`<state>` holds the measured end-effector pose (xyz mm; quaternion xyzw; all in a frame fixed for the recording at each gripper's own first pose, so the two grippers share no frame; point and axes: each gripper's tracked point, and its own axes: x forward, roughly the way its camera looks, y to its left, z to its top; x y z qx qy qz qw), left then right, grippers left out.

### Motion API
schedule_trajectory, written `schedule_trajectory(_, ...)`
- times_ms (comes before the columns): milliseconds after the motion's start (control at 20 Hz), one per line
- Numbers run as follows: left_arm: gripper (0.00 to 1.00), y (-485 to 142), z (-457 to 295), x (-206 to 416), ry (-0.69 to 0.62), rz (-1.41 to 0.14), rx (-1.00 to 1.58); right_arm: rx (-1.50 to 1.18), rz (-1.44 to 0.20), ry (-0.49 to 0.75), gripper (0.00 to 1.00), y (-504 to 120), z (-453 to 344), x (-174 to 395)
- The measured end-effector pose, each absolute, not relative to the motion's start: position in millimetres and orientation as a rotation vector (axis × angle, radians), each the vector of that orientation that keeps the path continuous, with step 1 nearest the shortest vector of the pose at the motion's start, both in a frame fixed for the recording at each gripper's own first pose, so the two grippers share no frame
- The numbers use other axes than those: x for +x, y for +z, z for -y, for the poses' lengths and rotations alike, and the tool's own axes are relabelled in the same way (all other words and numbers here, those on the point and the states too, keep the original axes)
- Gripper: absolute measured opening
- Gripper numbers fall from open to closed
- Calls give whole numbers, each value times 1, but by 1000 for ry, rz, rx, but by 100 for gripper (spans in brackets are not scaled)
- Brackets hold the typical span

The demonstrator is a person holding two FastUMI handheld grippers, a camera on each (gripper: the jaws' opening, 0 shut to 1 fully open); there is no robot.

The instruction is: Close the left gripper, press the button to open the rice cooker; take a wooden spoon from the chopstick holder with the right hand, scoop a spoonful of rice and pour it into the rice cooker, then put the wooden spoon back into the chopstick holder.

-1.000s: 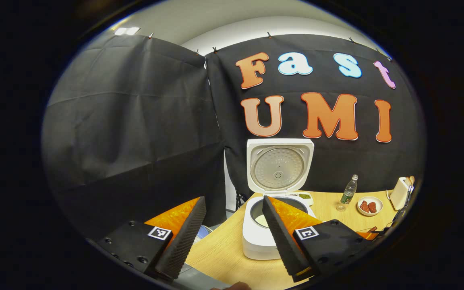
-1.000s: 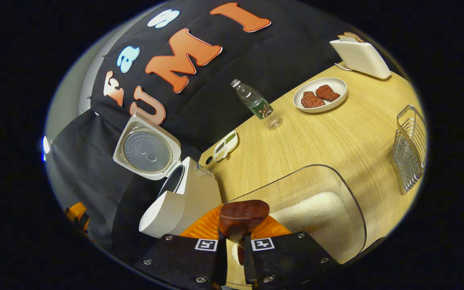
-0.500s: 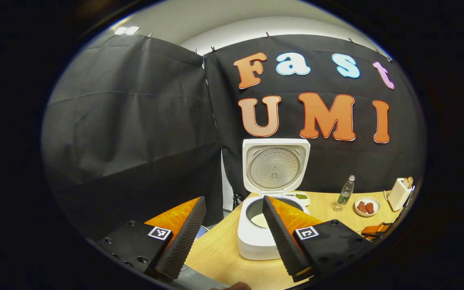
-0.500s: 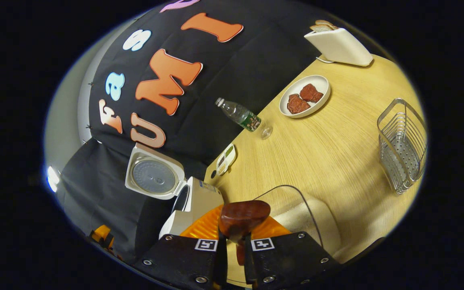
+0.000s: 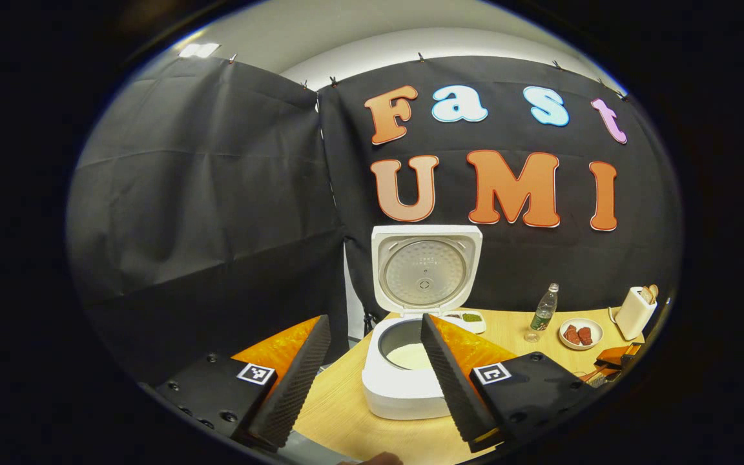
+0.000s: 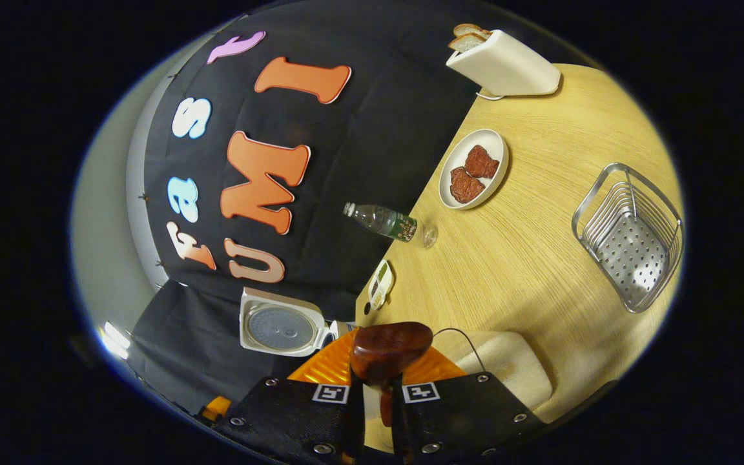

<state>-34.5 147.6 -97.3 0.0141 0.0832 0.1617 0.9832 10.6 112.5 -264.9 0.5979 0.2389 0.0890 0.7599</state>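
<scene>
Spoon heading back to the holder

Right gripper gripped the wooden spoon; left gripper stood wide, before the open rice cooker with rice inside. Since a second ago, the right view swung toward the wire chopstick holder, right of the cooker. Next, I judge: lower the spoon in.
</scene>
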Motion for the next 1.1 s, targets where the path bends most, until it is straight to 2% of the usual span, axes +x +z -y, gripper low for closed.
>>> schedule_trajectory(550, 96, -89, -153, -31, 336, -135, 16, 1592, -451, 286, 16, -184, -137, 36)
schedule_trajectory(750, 96, -87, -169, -38, 360, -123, 4, 1663, -447, 356, 16, -152, -171, 55)
schedule_trajectory(1100, 94, -88, -211, -49, 416, -112, -15, 1623, -496, 473, 16, -111, -252, 89)
